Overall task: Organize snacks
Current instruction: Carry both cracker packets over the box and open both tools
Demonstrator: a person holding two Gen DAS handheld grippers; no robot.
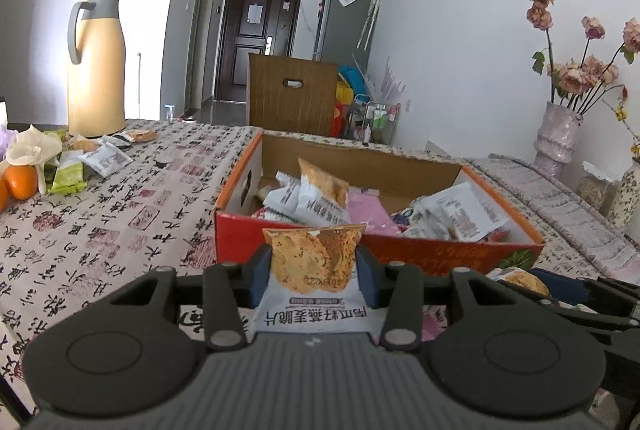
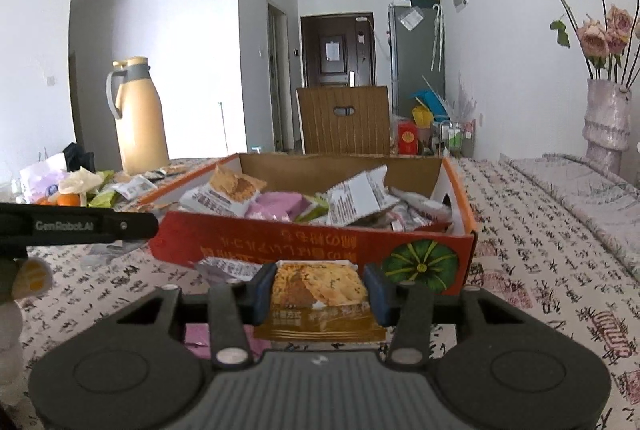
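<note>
Left claw: closed on a white-and-orange snack packet, held upright between its blue pads, just near of the red cardboard box.

Right claw: clamped on a gold-edged cracker packet, likewise at the box's near wall.

Box: open-topped, stood on the patterned desk, part-filled with white, pink and green packets.

Far left of desk: tan thermos jug, oranges, loose packets.

Far right: vase of dried roses.
</note>
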